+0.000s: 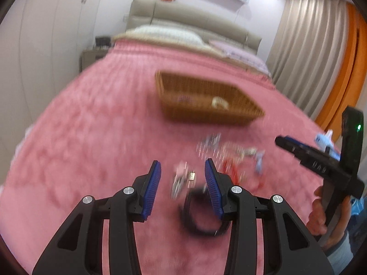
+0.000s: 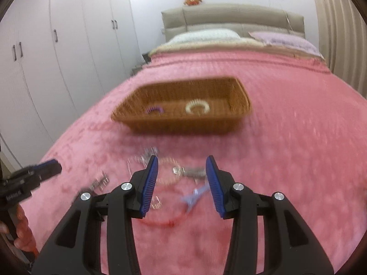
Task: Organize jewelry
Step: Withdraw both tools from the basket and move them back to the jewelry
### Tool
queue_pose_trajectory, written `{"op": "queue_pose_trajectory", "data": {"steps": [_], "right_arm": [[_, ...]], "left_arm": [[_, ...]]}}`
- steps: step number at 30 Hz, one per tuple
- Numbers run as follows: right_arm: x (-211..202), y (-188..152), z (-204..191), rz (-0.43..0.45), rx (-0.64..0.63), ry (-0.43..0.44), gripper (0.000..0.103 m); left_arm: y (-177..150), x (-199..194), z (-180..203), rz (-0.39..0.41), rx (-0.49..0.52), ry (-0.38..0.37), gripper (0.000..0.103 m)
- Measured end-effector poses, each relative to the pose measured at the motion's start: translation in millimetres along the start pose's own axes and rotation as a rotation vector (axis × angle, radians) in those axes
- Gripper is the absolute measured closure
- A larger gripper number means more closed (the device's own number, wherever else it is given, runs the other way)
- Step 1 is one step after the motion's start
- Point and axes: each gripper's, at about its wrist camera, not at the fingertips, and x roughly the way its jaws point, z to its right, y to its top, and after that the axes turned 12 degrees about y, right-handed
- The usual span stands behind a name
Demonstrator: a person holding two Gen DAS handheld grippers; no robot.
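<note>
right wrist view: rectangular woven wicker basket (image 2: 183,123) on fuzzy pink bedspread (image 2: 286,160)

Left gripper (image 1: 182,163) and right gripper (image 2: 182,160) both angled downward, jaws parted, nothing gripped between the pads

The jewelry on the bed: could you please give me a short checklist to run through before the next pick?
1. Left gripper empty, pads apart: ok.
2. Right gripper empty, pads apart: ok.
3. Wicker basket upright on the pink bedspread and open to receive: ok; a white bracelet and a purple piece already lie inside.
4. Loose pieces left to sort, including a black band, a red cord and a light blue clip: ok.
5. Which piece sits squarely between either gripper's pads: cannot tell, both views are blurred.
6. Whether the loose pieces are tangled: cannot tell.
</note>
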Motion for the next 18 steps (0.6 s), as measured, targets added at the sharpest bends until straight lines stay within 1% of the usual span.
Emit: {"op": "queue_pose_trajectory", "data": {"steps": [2,5,8,10,12,18], "right_arm": [[8,-10,6,-0.031,0.029,-0.004,0.063],[17,-21,15,-0.056,0.060,-0.035,0.063],[17,-22,23,-0.053,0.091,-0.017,0.063],[18,-22,28,-0.054,0.107,-0.006,0.063],[24,-24,31,-0.077,0.122,-0.002,0.063],[32,-26,34,-0.100,0.147,-0.030,0.063]], "left_arm": [[-11,7,0,-0.030,0.007,0.005,0.064],[-28,17,-3,-0.071,0.008,0.000,0.064],[-37,25,-1,-0.103,0.018,0.001,0.064],[-40,26,2,-0.102,0.030,0.005,0.064],[-43,27,5,-0.099,0.041,0.008,0.064],[-46,30,11,-0.103,0.075,0.030,0.064]]}}
